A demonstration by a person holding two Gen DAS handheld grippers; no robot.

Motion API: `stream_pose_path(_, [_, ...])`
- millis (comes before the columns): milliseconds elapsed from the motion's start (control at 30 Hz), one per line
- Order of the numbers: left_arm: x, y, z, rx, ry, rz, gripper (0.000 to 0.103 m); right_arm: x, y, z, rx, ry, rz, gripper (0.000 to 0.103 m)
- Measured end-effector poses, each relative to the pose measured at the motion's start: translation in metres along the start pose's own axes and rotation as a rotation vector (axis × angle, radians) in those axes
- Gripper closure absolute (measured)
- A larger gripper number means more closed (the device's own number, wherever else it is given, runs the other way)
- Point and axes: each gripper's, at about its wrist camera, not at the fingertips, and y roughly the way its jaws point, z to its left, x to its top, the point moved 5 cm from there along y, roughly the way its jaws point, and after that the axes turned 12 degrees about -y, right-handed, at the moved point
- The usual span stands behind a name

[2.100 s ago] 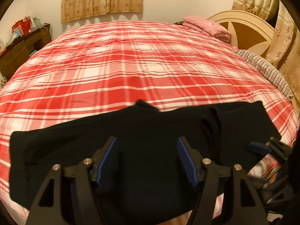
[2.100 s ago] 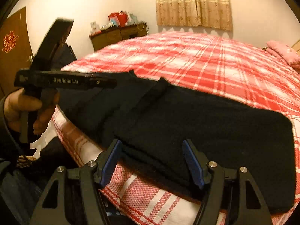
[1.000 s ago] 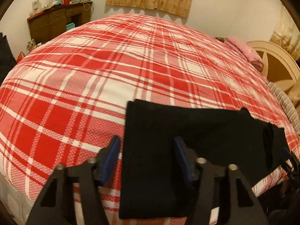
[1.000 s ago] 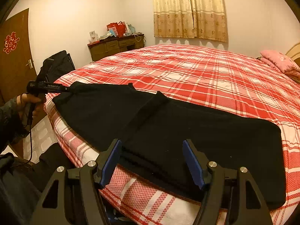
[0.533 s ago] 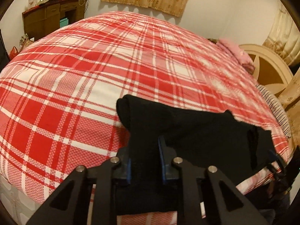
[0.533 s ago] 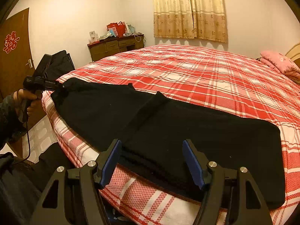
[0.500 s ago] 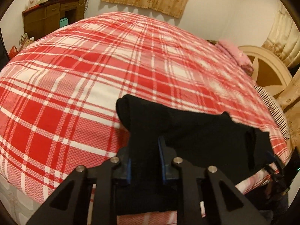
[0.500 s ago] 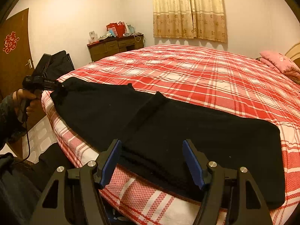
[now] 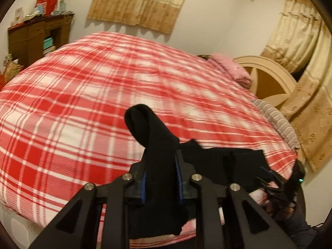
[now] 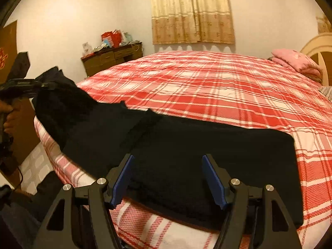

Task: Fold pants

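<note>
One pair of black pants (image 10: pixel 186 157), folded lengthwise by the look of it, lies in a long band along the near edge of the bed (image 10: pixel 207 87), running from left of the right-wrist frame to lower right. Handling, as a judgement: soft knit-looking cloth, limp, light to moderate in weight, no stiffness to hold a shape; it drapes and sags wherever unsupported. Not slippery against the plaid cover, not fragile. Best taken at an end or a corner, through all layers together, so the fold travels as one sheet.

Left gripper (image 9: pixel 160 178): jaws drawn narrow, clamped on one end of the pants. The cloth rises between the blue pads (image 9: pixel 143 186) and flops over in a rounded hump at centre of the left-wrist frame; loose cloth hangs below the jaws toward the bottom of the frame. In the right-wrist view that end is lifted off the bed at mid-left.

Right gripper (image 10: pixel 168 178): jaws wide, holding nothing. The pants' near edge lies just beyond and below the fingertips, in the lower middle of the frame; whether the tips touch the cloth cannot be told. The far end sits flat at lower right.
</note>
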Motion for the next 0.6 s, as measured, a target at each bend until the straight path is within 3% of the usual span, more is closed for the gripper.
stream_pose_path(200, [0.002, 0.001, -0.053, -0.123, 0.038, 0.012, 0.081, -0.013, 0.020, -0.017, -0.017, 0.065, 0.121, 0.034])
stream_pose_path(400, [-0.002, 0.010, -0.107, -0.204, 0.108, 0.054, 0.081, -0.004, 0.000, -0.031, -0.028, 0.111, 0.040, 0.034])
stream_pose_path(600, [-0.008, 0.022, -0.143, -0.227, 0.162, 0.086, 0.081, 0.000, -0.010, -0.053, -0.061, 0.178, 0.008, 0.034])
